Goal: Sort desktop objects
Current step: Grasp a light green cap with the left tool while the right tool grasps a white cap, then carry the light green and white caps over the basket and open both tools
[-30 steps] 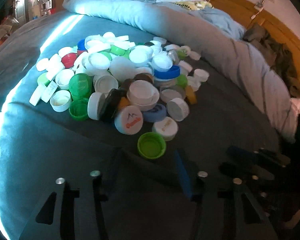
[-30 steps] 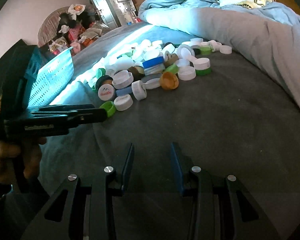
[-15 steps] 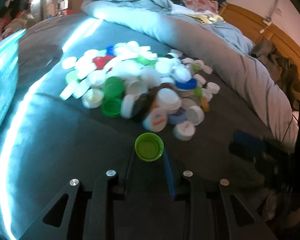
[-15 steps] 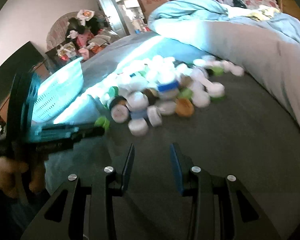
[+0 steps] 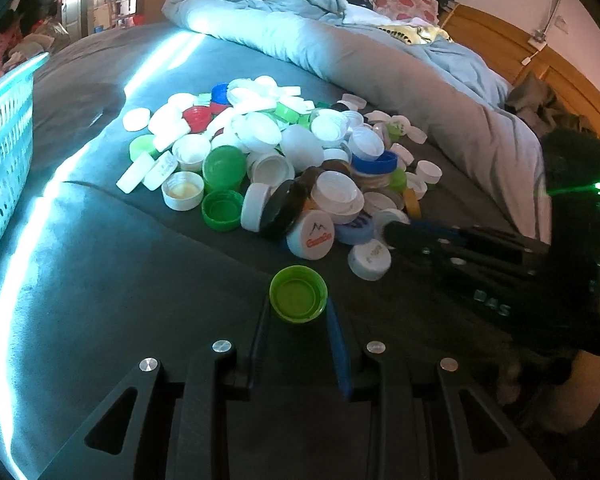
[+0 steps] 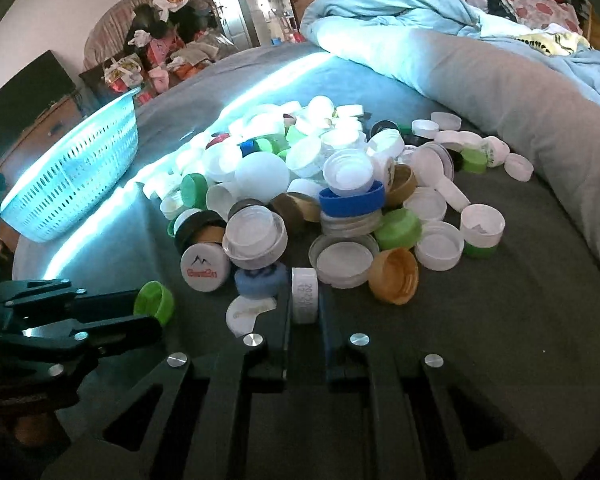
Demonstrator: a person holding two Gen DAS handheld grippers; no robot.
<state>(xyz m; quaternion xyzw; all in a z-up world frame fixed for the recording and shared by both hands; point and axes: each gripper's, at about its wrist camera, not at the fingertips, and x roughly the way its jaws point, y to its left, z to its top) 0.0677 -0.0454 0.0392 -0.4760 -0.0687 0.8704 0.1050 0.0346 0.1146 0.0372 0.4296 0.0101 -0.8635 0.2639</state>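
home bedroom | bed | rumpled duvet | wooden headboard

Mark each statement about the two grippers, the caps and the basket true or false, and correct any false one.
1. The left gripper holds a lime cap. True.
2. The right gripper holds a blue cap. False: it grips a white cap standing on edge.
3. The basket lies right of the pile. False: it is on the left.
4. The logo cap lies at the pile's near edge. True.

Both wrist views face the cap pile closely.
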